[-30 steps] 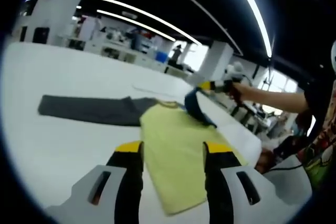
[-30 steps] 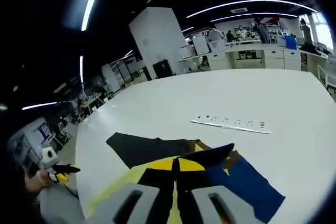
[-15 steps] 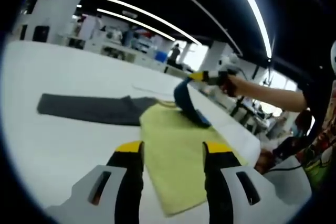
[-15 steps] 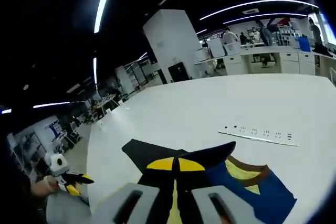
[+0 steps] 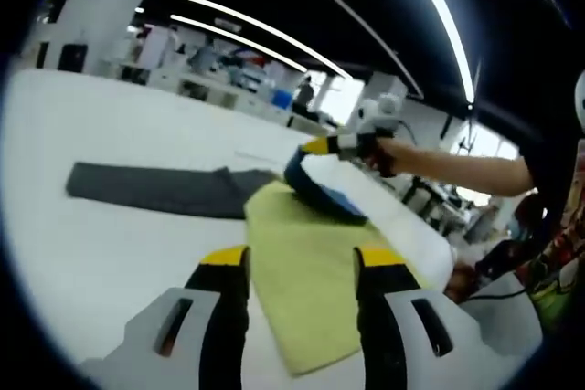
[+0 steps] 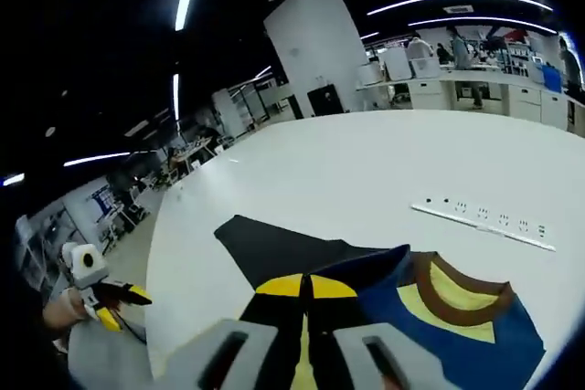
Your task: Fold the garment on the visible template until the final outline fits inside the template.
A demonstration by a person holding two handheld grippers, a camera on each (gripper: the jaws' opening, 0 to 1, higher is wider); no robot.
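Note:
A yellow shirt (image 5: 311, 267) lies flat on the white table (image 5: 110, 253), with its dark grey sleeve (image 5: 151, 189) spread to the left. My left gripper (image 5: 302, 262) hovers low over the shirt's near hem, open and holding nothing. My right gripper (image 5: 322, 145) is shut on the blue sleeve (image 5: 315, 187) and holds it lifted in an arc over the shirt's upper part. In the right gripper view, my right gripper (image 6: 306, 288) pinches the blue sleeve (image 6: 439, 331). Beside it lie the brown collar (image 6: 462, 297) and the dark sleeve (image 6: 274, 246). The left gripper (image 6: 123, 303) stands at the far left.
A white strip with dark marks (image 6: 484, 219) lies on the table beyond the shirt. A person's forearm (image 5: 457, 169) reaches in from the right behind the right gripper. The table's edge (image 5: 411, 226) runs close by on the right. Desks and shelves stand far behind.
My right gripper has carried the blue sleeve up and leftward over the shirt's body, so the sleeve now arcs above the yellow cloth. The left gripper has stayed still and open.

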